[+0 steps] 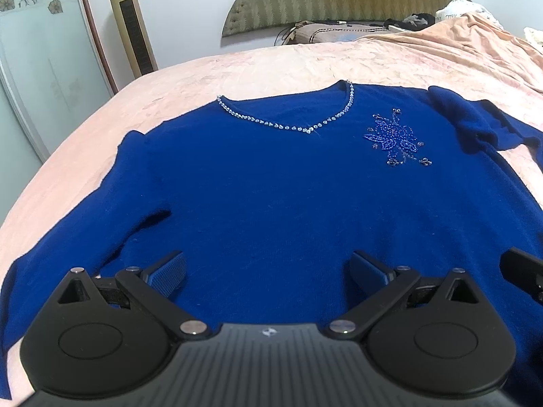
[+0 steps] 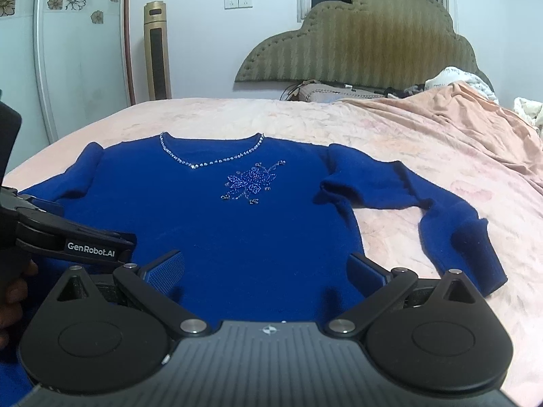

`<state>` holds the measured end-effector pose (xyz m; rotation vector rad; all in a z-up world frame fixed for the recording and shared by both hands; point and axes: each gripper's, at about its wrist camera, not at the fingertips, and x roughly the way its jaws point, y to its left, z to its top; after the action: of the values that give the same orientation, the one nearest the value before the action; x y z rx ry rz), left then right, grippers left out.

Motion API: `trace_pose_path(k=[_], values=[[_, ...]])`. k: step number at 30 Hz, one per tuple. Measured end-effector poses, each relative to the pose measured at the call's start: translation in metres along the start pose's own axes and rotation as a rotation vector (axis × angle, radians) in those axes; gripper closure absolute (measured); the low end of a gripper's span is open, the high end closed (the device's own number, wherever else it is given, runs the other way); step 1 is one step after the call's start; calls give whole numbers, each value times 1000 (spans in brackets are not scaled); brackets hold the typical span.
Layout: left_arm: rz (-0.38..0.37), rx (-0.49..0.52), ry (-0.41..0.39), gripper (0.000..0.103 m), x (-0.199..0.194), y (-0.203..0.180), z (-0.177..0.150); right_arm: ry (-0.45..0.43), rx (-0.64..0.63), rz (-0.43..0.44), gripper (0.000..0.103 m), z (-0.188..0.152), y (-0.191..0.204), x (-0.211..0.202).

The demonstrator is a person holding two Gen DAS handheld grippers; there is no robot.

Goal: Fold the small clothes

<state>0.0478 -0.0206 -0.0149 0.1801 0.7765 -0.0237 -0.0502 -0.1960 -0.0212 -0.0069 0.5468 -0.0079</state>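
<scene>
A royal-blue sweater [image 1: 271,176] with a beaded V-neck and a beaded flower lies front-up, spread flat on a pink bedspread [image 1: 271,64]. It also shows in the right wrist view [image 2: 217,217], with its right sleeve [image 2: 451,220] bent down beside the body. My left gripper [image 1: 268,271] is open and empty over the sweater's lower hem. My right gripper [image 2: 266,271] is open and empty over the hem, further right. The left gripper's body [image 2: 68,240] shows at the left edge of the right wrist view.
An upholstered headboard [image 2: 366,40], a pillow [image 2: 325,93] and bunched bedding [image 2: 475,101] are at the far end of the bed. A tall gold tower fan [image 2: 156,51] and a mirrored wardrobe door [image 2: 78,51] stand at the back left.
</scene>
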Motion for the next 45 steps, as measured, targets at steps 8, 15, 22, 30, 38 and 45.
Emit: trace_pose_path(k=[8, 15, 22, 30, 38, 45], values=[[5, 12, 0, 0, 5, -4, 3, -2, 7, 19, 1, 0, -3, 0], [4, 11, 4, 0, 9, -7, 6, 1, -4, 19, 2, 0, -4, 3], [8, 20, 5, 0, 12, -9, 8, 0, -17, 13, 8, -1, -8, 3], [12, 27, 0, 0, 14, -12, 9, 5, -32, 20, 9, -2, -7, 5], [12, 28, -2, 0, 16, -13, 10, 7, -20, 2, 9, -2, -14, 6], [20, 36, -4, 0, 17, -16, 13, 3, -35, 3, 9, -1, -13, 8]])
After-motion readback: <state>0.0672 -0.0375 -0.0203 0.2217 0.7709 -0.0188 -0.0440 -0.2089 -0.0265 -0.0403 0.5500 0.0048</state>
